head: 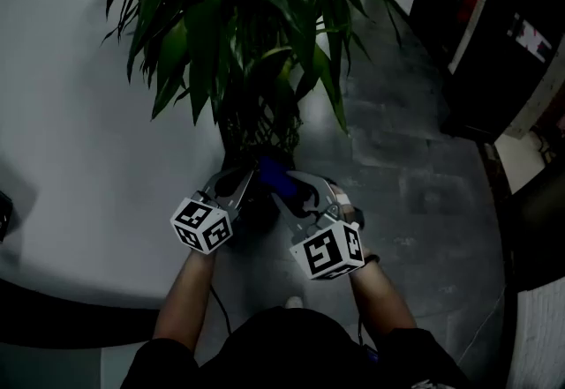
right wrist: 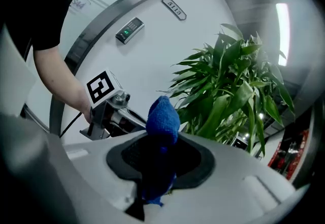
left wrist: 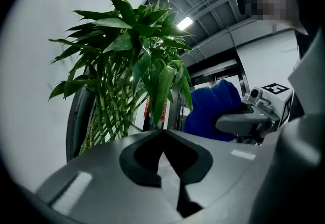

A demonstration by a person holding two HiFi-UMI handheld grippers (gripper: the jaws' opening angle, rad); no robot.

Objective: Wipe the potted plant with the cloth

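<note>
Right tool (right wrist: 161, 141) clamping blue cloth (right wrist: 162, 114), left tool (left wrist: 163, 134) closed, potted plant (head: 256, 17) ahead

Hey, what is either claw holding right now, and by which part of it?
The right claw grips the blue cloth by one end; the bunched rest sticks out past the tips. The left claw holds nothing.

White wall (head: 79, 114) left; grey tiled floor (head: 406, 158); ceiling strip light (left wrist: 184, 23); keypad (right wrist: 129, 30) on wall.
</note>
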